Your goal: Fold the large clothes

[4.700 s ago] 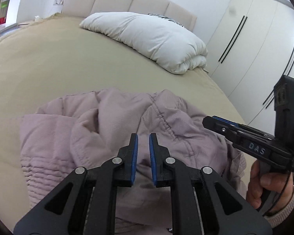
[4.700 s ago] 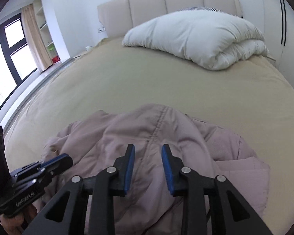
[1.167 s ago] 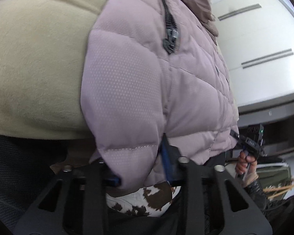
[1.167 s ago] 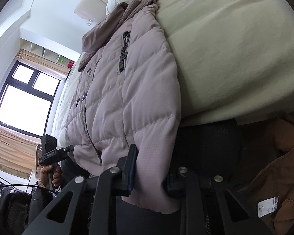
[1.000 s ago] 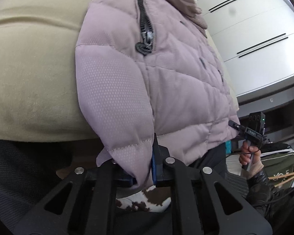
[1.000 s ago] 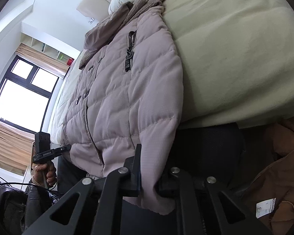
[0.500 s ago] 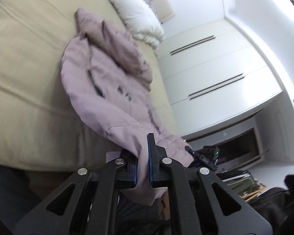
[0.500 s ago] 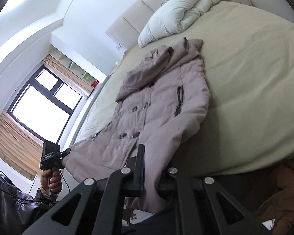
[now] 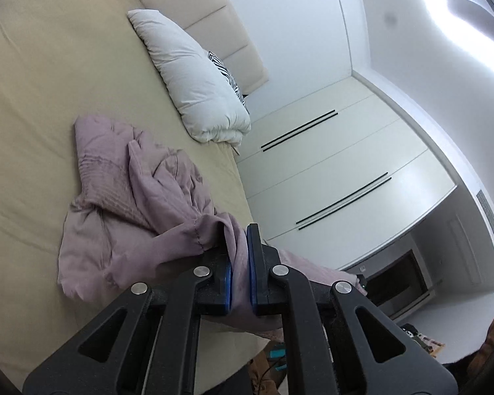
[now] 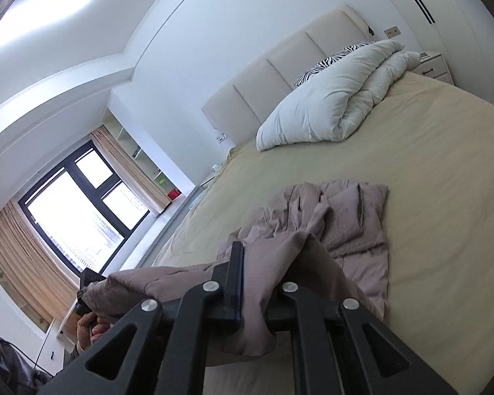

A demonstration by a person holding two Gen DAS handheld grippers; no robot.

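A mauve puffer jacket (image 9: 131, 197) lies bunched on the beige bed (image 9: 49, 98), its upper part rumpled toward the pillows. My left gripper (image 9: 238, 240) is shut on one corner of the hem, which is raised above the bed's near edge. In the right wrist view the same jacket (image 10: 345, 223) stretches from the bed up to my right gripper (image 10: 263, 263), shut on the other hem corner; fabric drapes over its right finger. The hem spans between both grippers. The left gripper (image 10: 87, 283) shows at the far left, held by a hand (image 10: 89, 326).
A folded white duvet (image 10: 329, 108) and a zebra-print pillow (image 10: 332, 57) lie against the padded headboard (image 10: 273, 75). White wardrobes (image 9: 329, 171) stand to the right of the bed, a curtained window (image 10: 82, 207) to the left, and a nightstand (image 10: 434, 65) by the headboard.
Both grippers have risen and tipped up, each with a hem corner in it. The jacket's lower half has come off the bed's edge, and the jacket has bunched up.
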